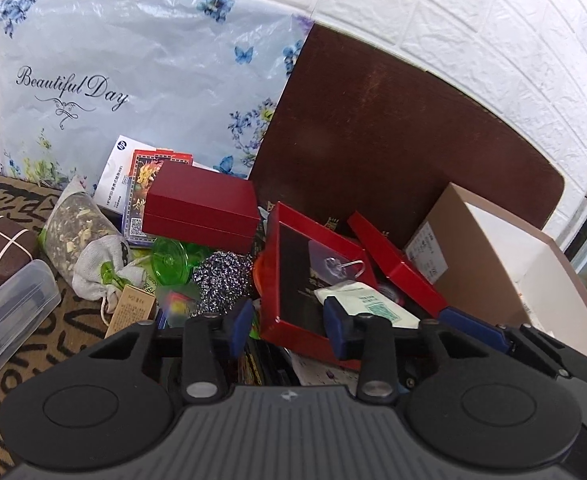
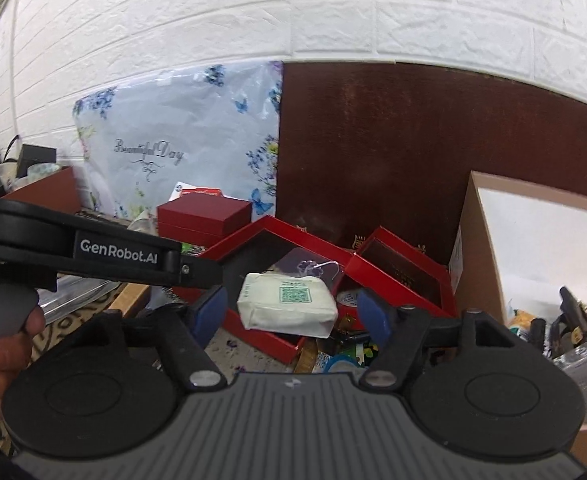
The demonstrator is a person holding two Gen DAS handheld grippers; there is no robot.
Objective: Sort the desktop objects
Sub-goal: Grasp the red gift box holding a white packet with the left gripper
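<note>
A white packet with a green QR code [image 2: 287, 306] lies on the edge of an open red tray [image 2: 269, 248]; it also shows in the left wrist view [image 1: 367, 304]. My right gripper [image 2: 293, 312] is open, its blue pads either side of the packet, not touching it. My left gripper [image 1: 289, 322] is open and empty above the red tray's near edge [image 1: 293, 332]. A clear suction hook [image 1: 333, 266] lies in the tray. A closed dark red box [image 1: 201, 210] sits behind it.
A cardboard box [image 2: 533, 240] with several items inside stands at the right. A second red tray [image 2: 405, 276], a green plastic disc [image 1: 169, 260], a steel scourer [image 1: 221, 280], a herb bag [image 1: 77, 224] and a clear case [image 1: 9, 312] crowd the table. A floral bag [image 1: 133, 80] leans on the wall.
</note>
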